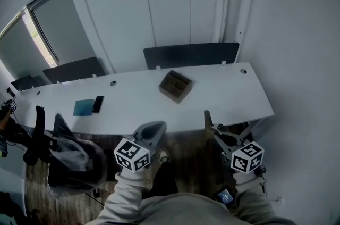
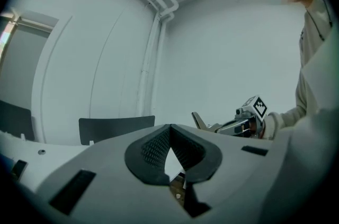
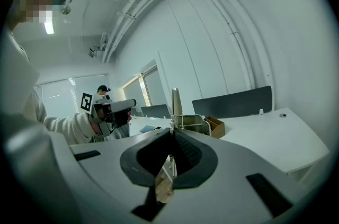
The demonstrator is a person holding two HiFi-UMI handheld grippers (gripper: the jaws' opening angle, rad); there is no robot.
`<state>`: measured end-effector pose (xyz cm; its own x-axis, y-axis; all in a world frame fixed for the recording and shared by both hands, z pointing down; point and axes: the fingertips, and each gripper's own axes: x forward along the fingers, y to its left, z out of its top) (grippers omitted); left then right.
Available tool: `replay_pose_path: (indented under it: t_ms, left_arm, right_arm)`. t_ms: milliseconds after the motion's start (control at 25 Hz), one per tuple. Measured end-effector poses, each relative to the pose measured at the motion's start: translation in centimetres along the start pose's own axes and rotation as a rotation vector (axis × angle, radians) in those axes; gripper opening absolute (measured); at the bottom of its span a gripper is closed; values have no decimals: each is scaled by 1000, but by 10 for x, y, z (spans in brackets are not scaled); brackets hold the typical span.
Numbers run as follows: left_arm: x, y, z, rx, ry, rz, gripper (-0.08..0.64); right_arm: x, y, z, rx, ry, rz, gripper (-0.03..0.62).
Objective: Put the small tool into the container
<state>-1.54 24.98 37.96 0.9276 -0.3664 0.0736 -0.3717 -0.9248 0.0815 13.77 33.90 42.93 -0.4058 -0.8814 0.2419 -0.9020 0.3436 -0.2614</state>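
A brown open box, the container, stands on the long white table, right of its middle; it shows again as the box in the right gripper view. My right gripper is before the table's near edge, shut on a small thin metal tool that sticks out past its tips. In the right gripper view the tool stands upright above the gripper. My left gripper hovers level to the left, jaws together with nothing in them, as the gripper also shows. The left gripper view catches the right gripper.
A blue notebook and a black phone lie on the table's left part. Dark partition panels stand behind the table. A chair with a plastic bag stands on the wooden floor at the left. Another person stands far off.
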Motion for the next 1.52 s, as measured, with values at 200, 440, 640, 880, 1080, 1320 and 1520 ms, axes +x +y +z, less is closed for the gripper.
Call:
replay_pose_path:
  t_ms: [200,440,640,880,1080,1320,1520]
  left_arm:
    - [20,25,4,-6,-31,-21,0]
    - [63,86,-31,-51,23,-53,2]
    - [94,151,-16,-52,-18,-54,0]
    - [137,205,-5,-74,11,-87,1]
    - [174,267,19,-64,10,-100,1]
    - [209,336,40,-35,12,-126,1]
    - [226,384,34,-25,54,-129,2]
  right_arm:
    - [11,-18,5,-2,-1,-26,21]
    - [49,-59,-4,8,33,-76,21]
    - [87,-95,23,17,40,-117,21]
    - [140,-125,64,46,29,-133,21]
    - [191,-147,101,45,18,-145,21]
    - [248,-188,143,49,8,-179,21]
    - [302,-208,177,31,9,-168,21]
